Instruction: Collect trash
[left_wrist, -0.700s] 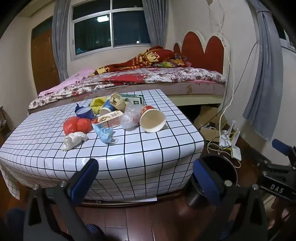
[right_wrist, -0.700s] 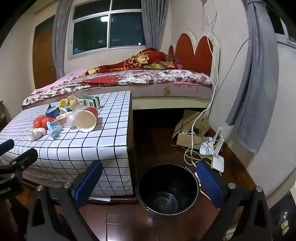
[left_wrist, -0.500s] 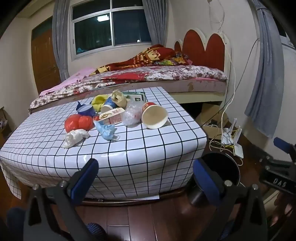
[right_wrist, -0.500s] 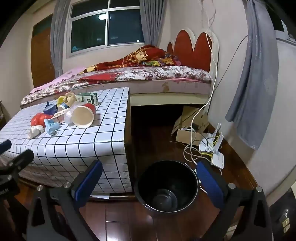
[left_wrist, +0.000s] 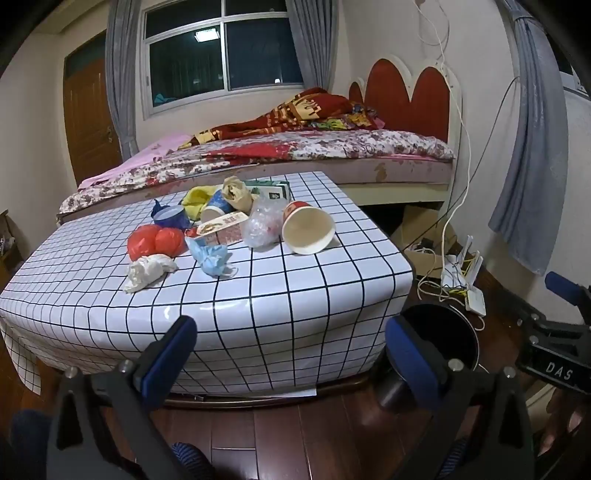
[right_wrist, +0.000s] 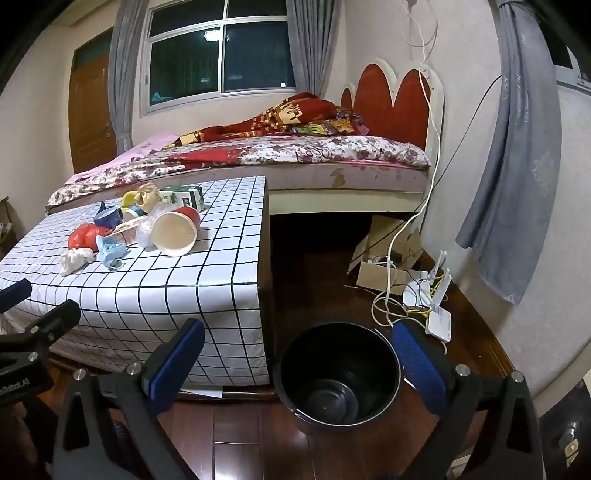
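- Both of our grippers stand wide apart and hold nothing: the left gripper (left_wrist: 286, 341) faces the front edge of the table (left_wrist: 258, 314), and the right gripper (right_wrist: 297, 354) hangs over the floor with the black bin (right_wrist: 341, 373) between its fingers.
- Over the last moment the change is small. We have drifted a little nearer the table on the left side, so the pile of rubbish sits slightly larger and lower in that view; on the right side, the bin has slid a little toward the middle of the view. Nothing on the table has moved.
- The rubbish all lies on the checked tablecloth, well apart from either gripper: a paper cup (left_wrist: 308, 230) on its side with its mouth toward us, a clear plastic bag (left_wrist: 263, 225) touching it, a blue face mask (left_wrist: 214, 258), a white crumpled tissue (left_wrist: 149, 271), a red plastic bag (left_wrist: 157, 242), a flat wrapper (left_wrist: 221, 223), and further back a blue cup (left_wrist: 171, 218), a yellow bag (left_wrist: 197, 197), a brown paper wad (left_wrist: 236, 192) and a green carton (left_wrist: 271, 190).
- The bin stands on the wooden floor just beside the table's right corner and looks empty.
- We judge that collecting has not begun; this is the approach. The tissue and the mask, nearest the front edge, look like the easiest first picks for the left gripper.
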